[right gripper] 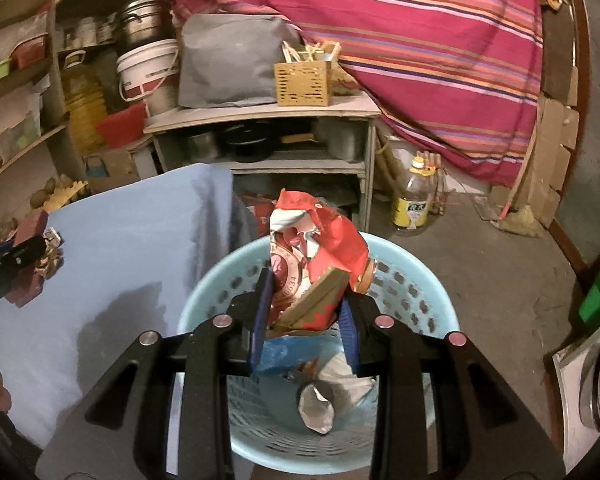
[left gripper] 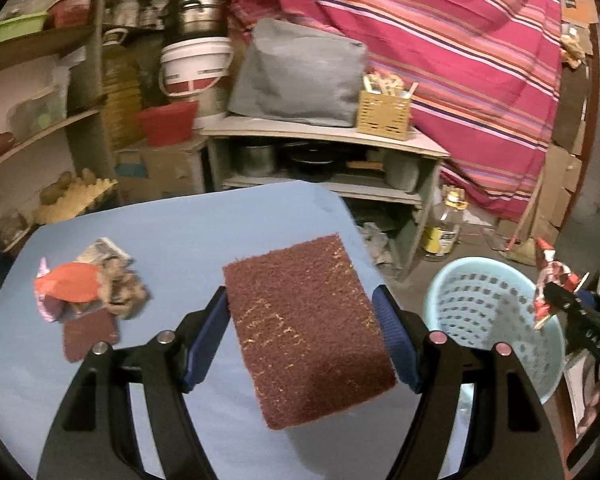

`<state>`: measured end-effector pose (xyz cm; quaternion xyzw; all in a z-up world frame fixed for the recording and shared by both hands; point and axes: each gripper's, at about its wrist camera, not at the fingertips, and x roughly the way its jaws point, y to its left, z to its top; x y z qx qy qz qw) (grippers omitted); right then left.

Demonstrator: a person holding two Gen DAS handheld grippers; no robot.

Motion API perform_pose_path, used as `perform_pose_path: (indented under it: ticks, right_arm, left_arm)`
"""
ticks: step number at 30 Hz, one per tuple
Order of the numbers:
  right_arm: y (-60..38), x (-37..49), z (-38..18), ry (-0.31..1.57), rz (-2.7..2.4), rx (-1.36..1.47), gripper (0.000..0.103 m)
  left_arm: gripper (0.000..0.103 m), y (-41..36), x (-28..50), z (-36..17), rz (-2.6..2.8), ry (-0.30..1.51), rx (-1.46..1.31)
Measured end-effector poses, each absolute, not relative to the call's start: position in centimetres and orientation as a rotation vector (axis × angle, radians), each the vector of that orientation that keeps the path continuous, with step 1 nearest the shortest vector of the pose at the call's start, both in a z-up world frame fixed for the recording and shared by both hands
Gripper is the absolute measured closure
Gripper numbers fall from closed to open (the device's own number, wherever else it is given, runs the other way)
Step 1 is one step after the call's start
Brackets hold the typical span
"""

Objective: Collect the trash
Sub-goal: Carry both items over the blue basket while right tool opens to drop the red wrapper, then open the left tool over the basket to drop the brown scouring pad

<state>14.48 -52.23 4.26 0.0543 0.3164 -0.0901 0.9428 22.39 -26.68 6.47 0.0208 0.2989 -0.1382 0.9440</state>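
Note:
My left gripper (left gripper: 302, 320) is shut on a dark red scouring pad (left gripper: 306, 328) and holds it above the blue table (left gripper: 188, 220). A pile of trash (left gripper: 88, 284) with an orange piece, crumpled wrappers and a small red pad lies at the table's left. My right gripper (right gripper: 304, 300) is shut on a crumpled red and white wrapper (right gripper: 316, 264) and holds it over the light blue perforated basket (right gripper: 416, 280). The basket holds a blue wrapper and a silver one (right gripper: 318, 404). The basket also shows in the left wrist view (left gripper: 476, 304), right of the table.
A wooden shelf unit (right gripper: 260, 116) with pots, a grey bag and a yellow box stands behind the table. An oil bottle (right gripper: 414, 196) stands on the floor. A striped pink cloth (right gripper: 420, 40) hangs at the back. Buckets and shelves are at the left.

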Motion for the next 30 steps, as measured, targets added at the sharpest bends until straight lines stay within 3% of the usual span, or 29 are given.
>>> perform_pose_path:
  ticks: [5,7,9,11,15,19,30]
  right_arm:
    - [-53.3,14.5,3.6,0.667,-0.174,0.137,0.07]
    - [-53.4,14.8,3.4,0.671,-0.179,0.133,0.061]
    - [-53.8,15.1,3.3,0.668,-0.19,0.145,0.045]
    - [-54.2,15.0,3.2,0.669,-0.197,0.161,0.042]
    - [-55.3,14.4,3.2,0.662,-0.244,0.17,0.022]
    - [-56.4,13.5,3.7,0.639,-0.292,0.19,0.013]
    - [-58.3,11.6,4.2,0.603,-0.352,0.223,0.009]
  left_arm:
    - [0.031,-29.9,22.3,6.0,-0.311,0.621,0.054]
    - [0.031,-30.7,22.3,6.0,-0.321,0.625,0.06]
    - [0.031,-31.5,22.2,5.9,-0.33,0.62,0.072]
    - [0.031,-32.2,22.1,5.9,-0.341,0.615,0.083]
    - [0.031,-33.6,22.2,5.6,-0.379,0.629,0.083]
    - [0.031,-35.3,22.4,4.8,-0.411,0.657,0.08]
    - [0.031,-40.9,22.7,2.6,-0.494,0.717,0.117]
